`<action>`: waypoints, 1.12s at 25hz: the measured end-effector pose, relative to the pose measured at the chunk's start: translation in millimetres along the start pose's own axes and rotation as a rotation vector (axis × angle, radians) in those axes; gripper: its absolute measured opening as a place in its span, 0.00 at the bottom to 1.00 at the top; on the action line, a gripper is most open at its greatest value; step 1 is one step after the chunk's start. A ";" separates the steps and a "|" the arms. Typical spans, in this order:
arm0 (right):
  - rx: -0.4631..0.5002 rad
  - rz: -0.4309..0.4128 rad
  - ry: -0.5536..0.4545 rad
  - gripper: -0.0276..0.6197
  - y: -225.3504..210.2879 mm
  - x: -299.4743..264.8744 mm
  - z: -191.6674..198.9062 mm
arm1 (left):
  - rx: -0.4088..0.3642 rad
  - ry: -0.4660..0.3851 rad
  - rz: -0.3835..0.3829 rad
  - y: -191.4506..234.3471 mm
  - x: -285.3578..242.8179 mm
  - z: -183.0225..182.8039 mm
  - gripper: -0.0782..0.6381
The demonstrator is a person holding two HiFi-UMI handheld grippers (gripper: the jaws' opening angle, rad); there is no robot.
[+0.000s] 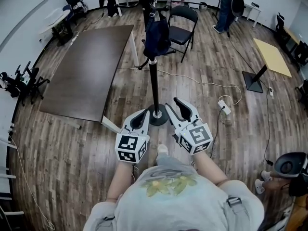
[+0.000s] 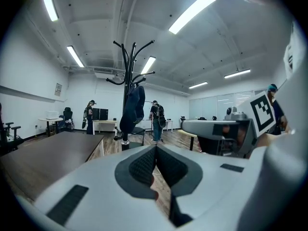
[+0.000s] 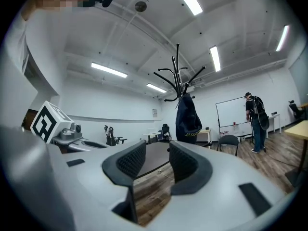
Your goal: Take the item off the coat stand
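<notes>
A dark blue garment or bag (image 1: 156,35) hangs from the hooks of a black coat stand (image 1: 154,85) just ahead of me; in the left gripper view the same item (image 2: 132,109) hangs in mid-distance, and in the right gripper view it (image 3: 186,117) droops below the hooks. Both grippers are held low in front of my body, short of the stand's round base. My left gripper (image 1: 143,114) (image 2: 155,150) is shut with its pads together and nothing in it. My right gripper (image 1: 174,104) (image 3: 157,153) is open, with only floor seen through the gap.
A long brown table (image 1: 91,66) stands to the left of the stand, and a black folding chair (image 1: 183,30) just behind it. A power strip with cable (image 1: 224,106) lies on the wooden floor at right. A yellow table (image 1: 272,57) and people (image 1: 226,4) are farther back.
</notes>
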State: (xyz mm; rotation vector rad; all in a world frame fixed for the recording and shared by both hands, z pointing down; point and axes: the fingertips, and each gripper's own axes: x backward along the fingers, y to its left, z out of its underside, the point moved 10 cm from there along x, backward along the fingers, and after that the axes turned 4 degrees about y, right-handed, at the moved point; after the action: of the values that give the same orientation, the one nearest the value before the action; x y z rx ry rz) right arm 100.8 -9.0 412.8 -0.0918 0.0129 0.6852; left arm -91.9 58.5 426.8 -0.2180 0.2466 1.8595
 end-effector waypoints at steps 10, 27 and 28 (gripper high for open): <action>0.031 0.005 -0.048 0.35 -26.0 -46.8 -22.7 | 0.016 0.017 0.002 22.7 -32.0 0.0 0.13; 0.106 0.031 -0.107 0.42 -59.4 -109.2 -61.7 | 0.040 0.026 0.000 54.8 -69.4 -2.6 0.13; 0.108 0.032 -0.111 0.42 -61.4 -112.8 -63.4 | 0.042 0.029 0.000 56.4 -71.2 -1.5 0.13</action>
State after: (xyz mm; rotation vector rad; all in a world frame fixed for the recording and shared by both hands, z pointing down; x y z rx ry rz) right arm 53.4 -133.1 359.3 0.0502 -0.0554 0.7200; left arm -124.8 -23.4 448.2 -0.2157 0.3053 1.8500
